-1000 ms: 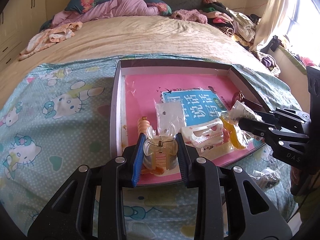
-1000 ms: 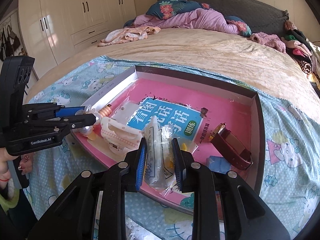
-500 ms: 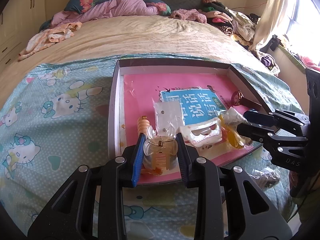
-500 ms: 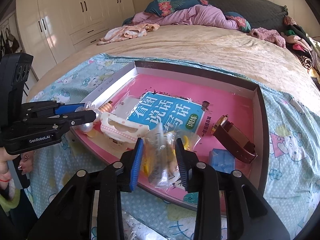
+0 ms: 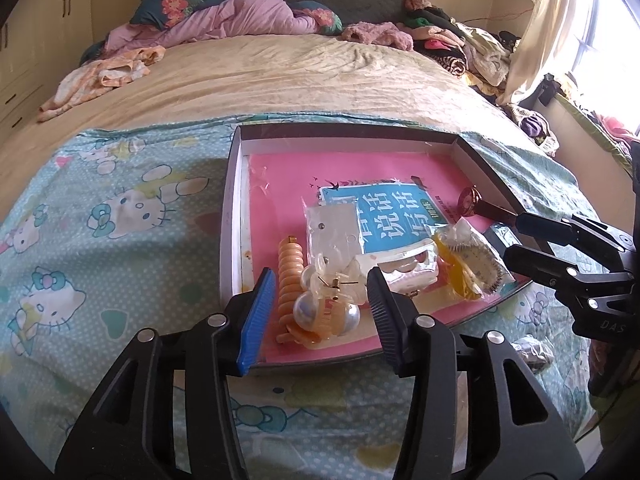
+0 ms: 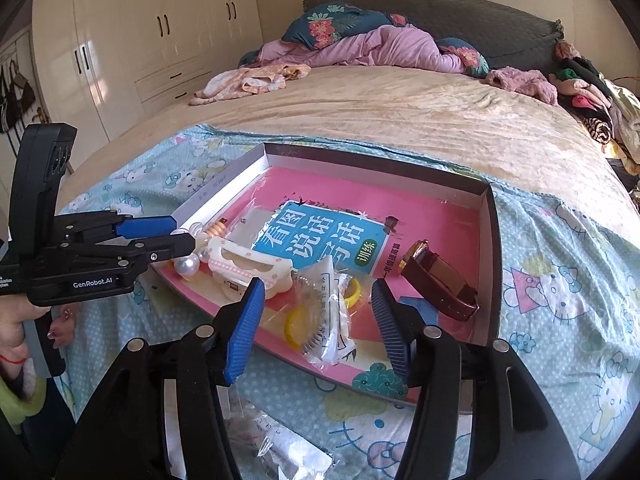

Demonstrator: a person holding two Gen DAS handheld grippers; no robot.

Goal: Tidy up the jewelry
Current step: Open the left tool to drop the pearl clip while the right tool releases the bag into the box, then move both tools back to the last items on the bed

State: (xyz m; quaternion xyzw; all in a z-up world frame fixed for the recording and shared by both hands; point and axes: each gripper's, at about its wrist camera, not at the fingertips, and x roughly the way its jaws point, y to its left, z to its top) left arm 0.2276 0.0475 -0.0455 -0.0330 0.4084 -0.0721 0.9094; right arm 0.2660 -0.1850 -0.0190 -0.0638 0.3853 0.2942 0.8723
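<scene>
Both grippers, left gripper (image 5: 322, 300) and right gripper (image 6: 318, 314), have just been opening (released): pearl hair claw (image 5: 324, 312) and plastic packet (image 6: 326, 316) lie in the tray (image 5: 230, 216), the packet's long axis toward the tray's near rim.

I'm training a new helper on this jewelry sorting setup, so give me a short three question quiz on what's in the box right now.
1. True or false: the left gripper is clamped on the pearl hair claw.
2. Where does the brown-strap watch lie? A on the blanket, B inside the box, C in a gripper.
3. What lies between the right gripper's fingers?

Key: 1 false, both grippers' jaws have just been opening and the claw rests free between the pads. 2 B. 3 A clear packet with yellow rings, untouched.
</scene>
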